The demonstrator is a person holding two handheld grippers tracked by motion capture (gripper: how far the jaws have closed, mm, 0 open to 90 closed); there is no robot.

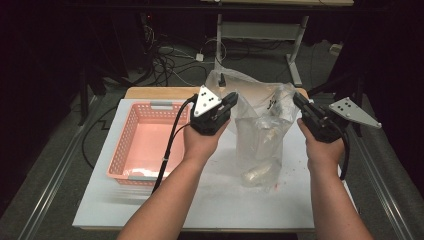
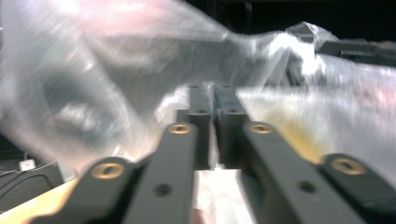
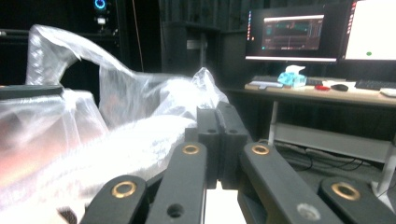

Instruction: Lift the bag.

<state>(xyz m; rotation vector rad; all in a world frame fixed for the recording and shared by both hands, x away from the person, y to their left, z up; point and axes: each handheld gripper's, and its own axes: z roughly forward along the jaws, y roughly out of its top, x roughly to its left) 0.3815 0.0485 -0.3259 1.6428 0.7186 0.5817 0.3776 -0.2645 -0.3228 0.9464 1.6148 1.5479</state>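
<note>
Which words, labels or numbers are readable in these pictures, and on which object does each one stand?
None can be read.
Left monitor: lines of text, too small and blurred.
Right monitor: white screen with a green dot, no legible text.
Plastic bag: dark marks near the top, not legible.

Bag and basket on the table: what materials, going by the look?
Clear plastic bag: thin, glossy plastic film by the look; it is see-through, wrinkled and throws glare, and both grippers pinch its edges. Pink basket: seemingly rigid moulded plastic with a satin finish; its walls are an even lattice of holes and keep their shape.
</note>
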